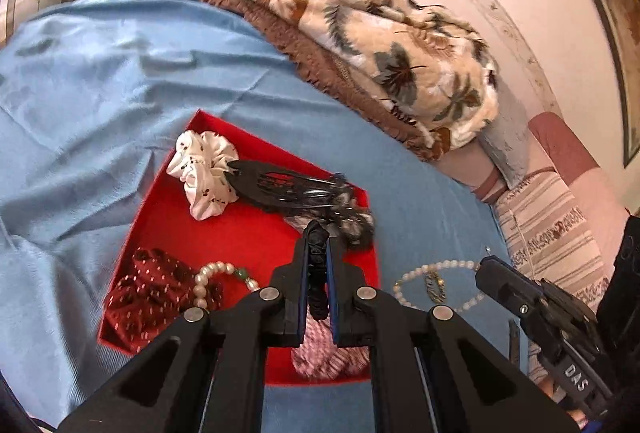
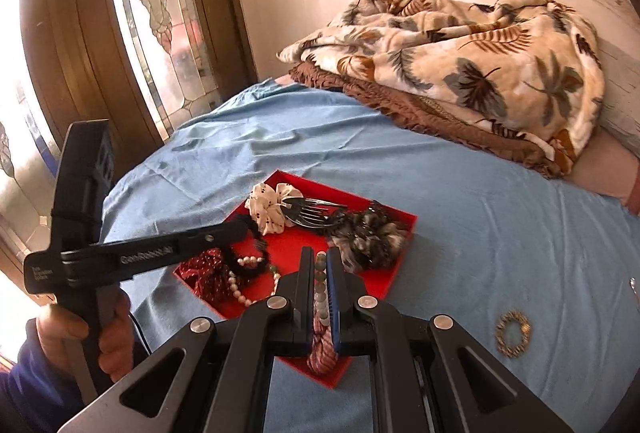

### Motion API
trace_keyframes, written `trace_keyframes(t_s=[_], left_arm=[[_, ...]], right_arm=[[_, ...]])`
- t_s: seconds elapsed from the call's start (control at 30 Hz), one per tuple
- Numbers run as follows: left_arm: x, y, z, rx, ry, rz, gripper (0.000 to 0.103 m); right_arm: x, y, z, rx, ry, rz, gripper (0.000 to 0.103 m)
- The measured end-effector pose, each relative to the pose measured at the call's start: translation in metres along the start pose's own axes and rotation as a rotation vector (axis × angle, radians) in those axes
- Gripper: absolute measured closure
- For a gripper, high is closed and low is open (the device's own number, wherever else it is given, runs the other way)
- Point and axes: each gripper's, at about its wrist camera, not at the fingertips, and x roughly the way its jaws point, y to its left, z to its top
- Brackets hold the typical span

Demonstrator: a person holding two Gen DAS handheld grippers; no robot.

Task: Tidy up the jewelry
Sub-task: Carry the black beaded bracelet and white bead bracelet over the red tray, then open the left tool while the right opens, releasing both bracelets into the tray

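Observation:
A red tray (image 1: pixel 224 233) (image 2: pixel 298 239) lies on the blue bed sheet. It holds a white scrunchie (image 1: pixel 204 173), a black hair clip (image 1: pixel 280 185), a dark red scrunchie (image 1: pixel 148 289), a pearl bracelet (image 1: pixel 208 281), a furry grey scrunchie (image 2: pixel 368 237) and a pink striped one (image 1: pixel 332 357). My left gripper (image 1: pixel 318 233) (image 2: pixel 240 229) is shut on a black scrunchie (image 1: pixel 318 273) over the tray. My right gripper (image 2: pixel 320 255) (image 1: pixel 486 269) is shut on a strand of pale beads (image 2: pixel 320 289) (image 1: pixel 436 267), just right of the tray. A gold bracelet (image 2: pixel 513 333) lies on the sheet.
A leaf-patterned blanket (image 2: pixel 480 73) on a brown throw (image 1: pixel 304 45) is heaped at the far side of the bed. Striped pillows (image 1: pixel 552 233) lie to the right. A stained-glass door (image 2: pixel 160 13) stands beyond the bed's left edge. A hand (image 2: pixel 112 337) grips the left tool.

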Motion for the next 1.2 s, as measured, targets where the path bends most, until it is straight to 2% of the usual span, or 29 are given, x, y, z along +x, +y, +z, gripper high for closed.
trace_keyframes(t_s=[0.23,0.43,0.7,0.73,0.87,0.97,1.03,1.07,1.2], left_arm=[[0.042,0.014,0.005,0.018,0.029,0.057,0.095],[0.063,0.02,0.006,0.04,0.043,0.09,0.095],[0.067,0.029,0.004,0.039,0.036,0.099,0.094],[0.066,0.029,0.003,0.042,0.034,0.095,0.091],[0.058,0.027,0.001,0.051,-0.001,0.085,0.062],[0.049,0.024,-0.001,0.064,-0.033,0.07,0.056],[0.045,0.023,-0.003,0.072,-0.046,0.07,0.053],[0.043,0.022,-0.003,0.077,-0.052,0.072,0.052],[0.036,0.018,-0.006,0.099,-0.086,0.087,0.05]], right_arm=[[0.058,-0.002,0.0,0.011,0.083,-0.018,0.096],[0.097,-0.014,-0.01,0.051,0.157,-0.029,0.096],[0.116,-0.022,-0.018,0.057,0.201,-0.051,0.096],[0.117,-0.021,-0.019,0.053,0.206,-0.054,0.096],[0.12,-0.02,-0.021,0.043,0.213,-0.062,0.096],[0.119,-0.019,-0.022,0.039,0.212,-0.077,0.091],[0.115,-0.02,-0.021,0.047,0.204,-0.076,0.079],[0.112,-0.02,-0.021,0.048,0.198,-0.079,0.076],[0.099,-0.019,-0.02,0.038,0.173,-0.093,0.074]])
